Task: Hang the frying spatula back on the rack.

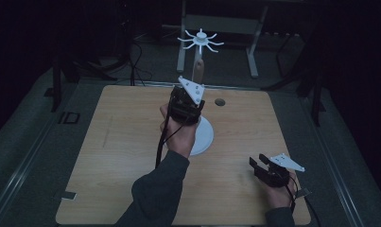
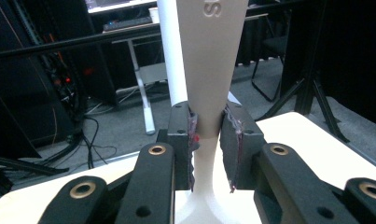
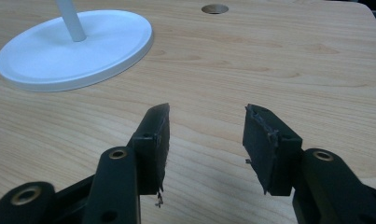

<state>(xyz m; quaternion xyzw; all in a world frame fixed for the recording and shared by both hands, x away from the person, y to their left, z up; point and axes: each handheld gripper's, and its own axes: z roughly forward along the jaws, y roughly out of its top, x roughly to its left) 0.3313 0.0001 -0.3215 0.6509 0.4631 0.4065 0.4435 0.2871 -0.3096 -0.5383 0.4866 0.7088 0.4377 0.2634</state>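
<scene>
While the left gripper (image 2: 208,140) stands over the middle of the wooden table (image 1: 122,142), its pads are pressed against a beige tapered piece (image 2: 211,70) that hangs narrow end down beside the white pole (image 2: 172,51) of the stand. That stand has a round white base (image 3: 73,46) and a spoked top (image 1: 200,40) at the far side. Near the right corner, the right gripper (image 3: 206,140) hovers low over bare wood, jaws apart and holding nothing.

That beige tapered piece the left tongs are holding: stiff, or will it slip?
Probably stiff: the beige tapered piece stands straight between the left tongs. Its smooth, narrowing sides might slide in the pads. It looks thin and light, so likely easy to lift.
</scene>
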